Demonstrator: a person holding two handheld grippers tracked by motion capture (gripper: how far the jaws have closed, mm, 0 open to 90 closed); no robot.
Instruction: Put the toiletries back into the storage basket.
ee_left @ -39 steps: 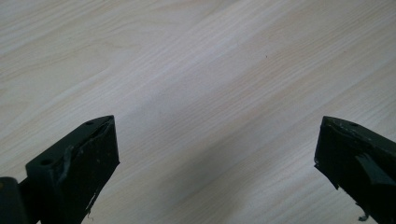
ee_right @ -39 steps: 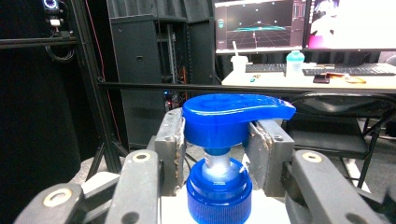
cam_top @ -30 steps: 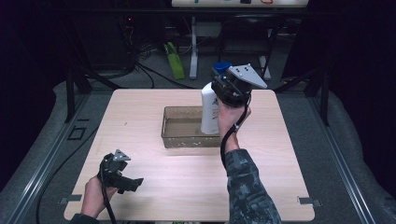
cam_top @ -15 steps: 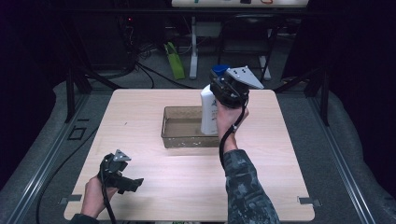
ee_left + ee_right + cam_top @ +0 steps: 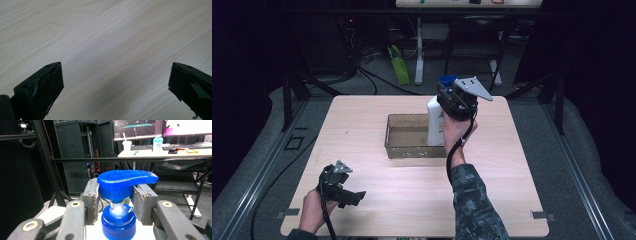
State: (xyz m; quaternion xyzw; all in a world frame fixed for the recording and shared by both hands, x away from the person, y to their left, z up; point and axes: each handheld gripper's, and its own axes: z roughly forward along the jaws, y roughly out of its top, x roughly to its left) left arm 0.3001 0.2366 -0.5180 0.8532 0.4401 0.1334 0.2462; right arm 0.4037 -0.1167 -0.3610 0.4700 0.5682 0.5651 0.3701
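Dim room, lit tabletop, soft blur throughout.

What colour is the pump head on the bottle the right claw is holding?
Blue: the pump head and its collar are both bright blue, clearest in the right gripper view.

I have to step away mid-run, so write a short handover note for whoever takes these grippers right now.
Right gripper: shut on the pump bottle, jaws clamped at the neck under the blue pump head; bottle upright, its base in the right end of the clear tray at mid-table.
Left gripper: open, holding nothing, low over the bare table at the near left.
Done: bottle gripped and standing inside the tray.
Left: I cannot tell whether the base rests on the tray floor, so check before letting go. Probably either release it there or lift it out.
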